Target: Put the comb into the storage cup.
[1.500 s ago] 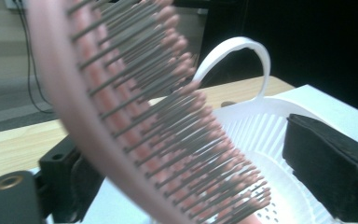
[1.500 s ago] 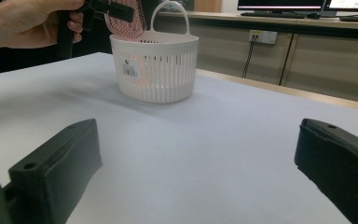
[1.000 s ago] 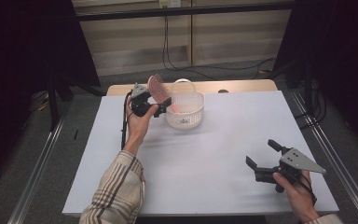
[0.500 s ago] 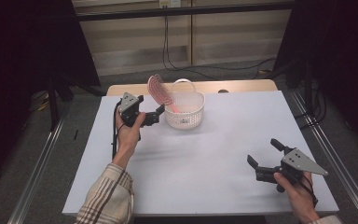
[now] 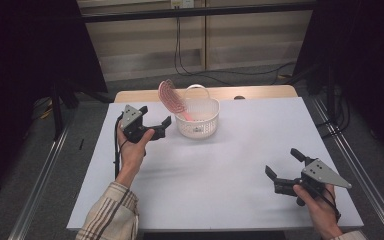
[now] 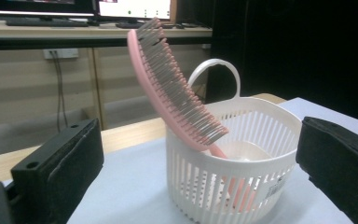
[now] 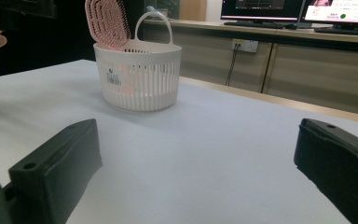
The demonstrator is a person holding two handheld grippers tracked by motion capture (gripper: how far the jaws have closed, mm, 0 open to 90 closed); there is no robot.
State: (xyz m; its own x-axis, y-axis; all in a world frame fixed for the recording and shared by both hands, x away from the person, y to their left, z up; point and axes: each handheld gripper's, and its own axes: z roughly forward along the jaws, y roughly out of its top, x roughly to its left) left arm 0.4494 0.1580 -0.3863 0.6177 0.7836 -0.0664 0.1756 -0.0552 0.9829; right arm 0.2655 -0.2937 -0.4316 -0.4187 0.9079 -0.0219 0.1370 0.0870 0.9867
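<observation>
the pink hairbrush point(image 5: 170, 97) stands handle-down in the white basket point(image 5: 198, 120), which sits upper centre of the high view near the table's point(image 5: 220, 165) far edge; the brush head leans out over the basket's left rim, bristles facing the basket's hoop handle point(image 5: 196, 89). your left gripper point(image 5: 155, 124) hovers just left of the basket, jaws spread and holding nothing; in the left gripper view the brush point(image 6: 172, 93) and basket point(image 6: 233, 158) sit between the jaws. your right gripper point(image 5: 286, 162), lower right of the high view, is likewise released and well apart from both. judgement: the brush looks light, stiff plastic with a smooth, likely slippery back; take it across the head's edges or at the neck, not on the bristles. the basket also looks light and may tip or slide when you pull the brush.
</observation>
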